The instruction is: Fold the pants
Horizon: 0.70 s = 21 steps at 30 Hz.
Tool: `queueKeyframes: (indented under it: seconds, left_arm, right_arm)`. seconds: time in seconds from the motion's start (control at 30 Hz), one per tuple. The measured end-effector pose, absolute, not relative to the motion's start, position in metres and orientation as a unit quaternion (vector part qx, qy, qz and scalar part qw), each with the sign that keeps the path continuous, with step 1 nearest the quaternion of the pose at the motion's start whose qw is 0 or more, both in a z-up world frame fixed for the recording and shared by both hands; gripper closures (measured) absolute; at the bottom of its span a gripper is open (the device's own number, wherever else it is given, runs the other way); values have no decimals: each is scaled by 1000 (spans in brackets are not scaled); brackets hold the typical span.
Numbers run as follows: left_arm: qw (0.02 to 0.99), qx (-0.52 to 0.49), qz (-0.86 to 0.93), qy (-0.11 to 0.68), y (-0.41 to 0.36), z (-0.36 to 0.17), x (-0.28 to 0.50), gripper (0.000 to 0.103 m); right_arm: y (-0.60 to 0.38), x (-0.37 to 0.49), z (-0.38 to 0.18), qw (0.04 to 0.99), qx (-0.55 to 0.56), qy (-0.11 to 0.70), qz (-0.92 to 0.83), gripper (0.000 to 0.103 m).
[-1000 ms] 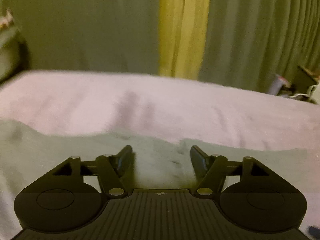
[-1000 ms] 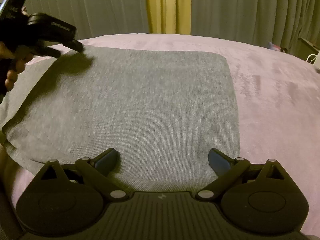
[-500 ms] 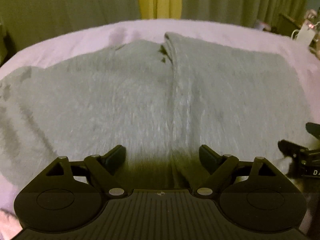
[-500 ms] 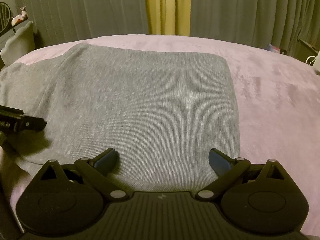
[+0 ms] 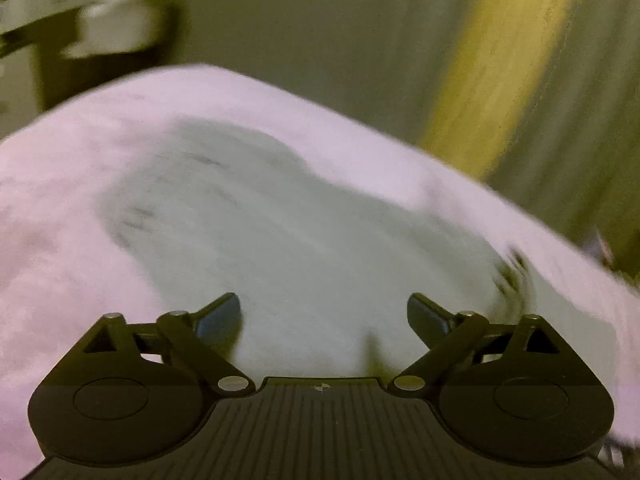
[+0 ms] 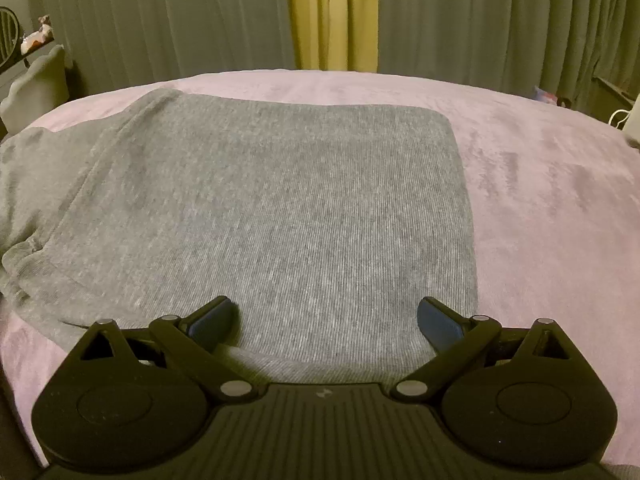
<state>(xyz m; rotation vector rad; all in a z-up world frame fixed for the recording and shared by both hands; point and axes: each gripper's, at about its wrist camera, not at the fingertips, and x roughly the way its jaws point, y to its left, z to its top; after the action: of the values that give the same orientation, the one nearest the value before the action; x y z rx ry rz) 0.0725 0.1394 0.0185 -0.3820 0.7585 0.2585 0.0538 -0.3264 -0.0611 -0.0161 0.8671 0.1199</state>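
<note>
Grey knit pants (image 6: 280, 208) lie flat on a pink bed cover (image 6: 540, 184), one layer folded over another, with a straight edge on the right. My right gripper (image 6: 326, 318) hovers open over the near edge of the pants, nothing between its fingers. In the blurred left wrist view the same pants (image 5: 288, 232) show as a pale grey patch on the cover (image 5: 60, 208). My left gripper (image 5: 324, 314) is above them, its jaws opening wide with nothing gripped. The left gripper is not visible in the right wrist view.
Grey-green curtains with a yellow strip (image 6: 332, 16) hang behind the bed. A pale cushion (image 6: 36, 84) and a shelf with small items stand at the left. Cables and small objects (image 6: 624, 116) sit at the far right edge.
The left gripper swung across the pants, rolled, and its jaws widened; its view now tilts and blurs. It left the right wrist view. The right gripper stayed still.
</note>
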Motion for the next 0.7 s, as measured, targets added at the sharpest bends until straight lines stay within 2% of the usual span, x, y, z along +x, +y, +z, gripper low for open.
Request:
queueKeyframes:
  seconds: [0.17, 0.37, 0.7]
  left_arm:
    - [866, -302, 161, 366, 215, -12, 63, 11]
    - [832, -407, 117, 358, 252, -53, 67, 13]
    - [840, -425, 92, 325, 269, -66, 97, 16]
  right_arm:
    - [-325, 55, -61, 906, -7, 419, 54, 4]
    - [-324, 56, -63, 907, -5, 418, 48, 4]
    - [-320, 59, -65, 910, -6, 412, 39, 4]
